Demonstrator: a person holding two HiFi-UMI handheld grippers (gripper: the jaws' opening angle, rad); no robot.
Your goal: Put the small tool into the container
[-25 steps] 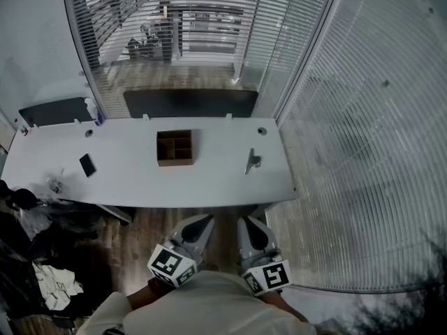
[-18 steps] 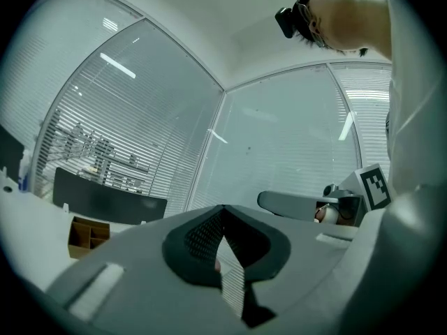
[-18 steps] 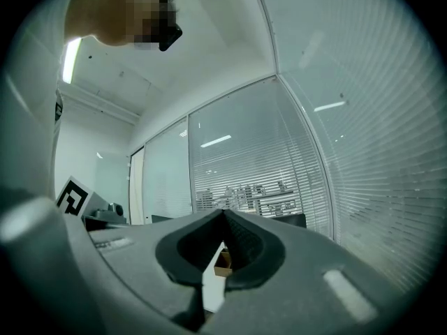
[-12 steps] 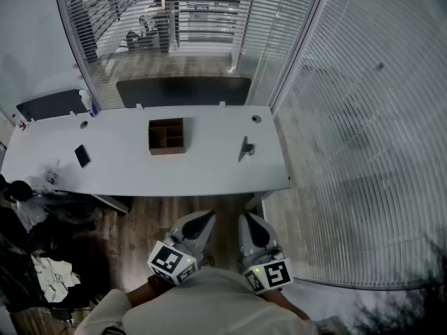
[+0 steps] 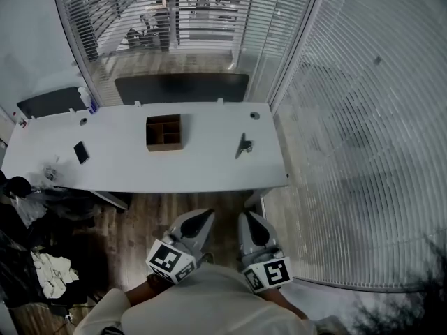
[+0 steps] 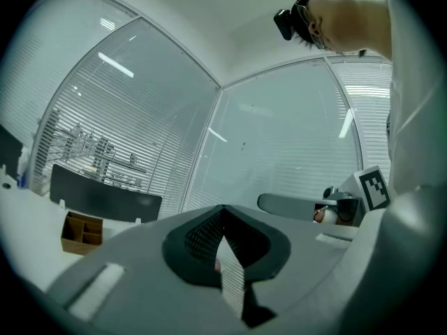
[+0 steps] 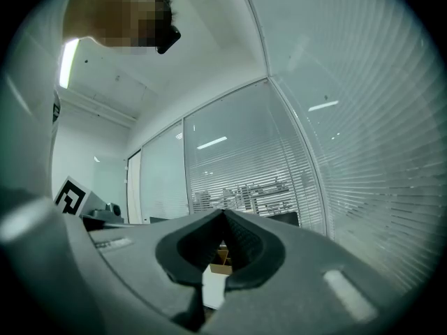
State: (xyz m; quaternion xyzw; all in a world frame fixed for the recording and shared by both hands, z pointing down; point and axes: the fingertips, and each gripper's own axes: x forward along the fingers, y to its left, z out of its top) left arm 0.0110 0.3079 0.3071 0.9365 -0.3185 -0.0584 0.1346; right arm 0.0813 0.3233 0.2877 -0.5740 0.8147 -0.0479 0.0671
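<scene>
Both hand-held grippers sit at 6 o'clock in the head view, close to the person's body. The left gripper (image 5: 200, 220) and the right gripper (image 5: 250, 220) lie side by side and point toward 12 o'clock over the wooden floor (image 5: 140, 218). Each has its jaws brought together at the tips with nothing held. Each gripper's own view shows the tips meeting above a dark hollow.

Glass walls with slatted blinds (image 5: 363, 131) fill the scene from 12 round to 4 o'clock.

A long white table (image 5: 195, 172) runs from 9 to 3 o'clock, at 12 o'clock from the grippers and well apart from them.

A dark panel (image 5: 181, 88) stands along the table's far edge, at 12 o'clock.

The wooden container (image 5: 164, 132), open-topped and split into compartments, sits on the table a little left of its middle. It is at about 11 o'clock from the left gripper.

A dark phone (image 5: 81, 152) lies flat on the table at 8 o'clock from the container, well apart from it.

The small tool (image 5: 243, 145) lies on the tabletop at 3 o'clock from the container, well apart from it and near the table's right end. It is at 12 o'clock from the right gripper, and neither gripper touches it.
</scene>
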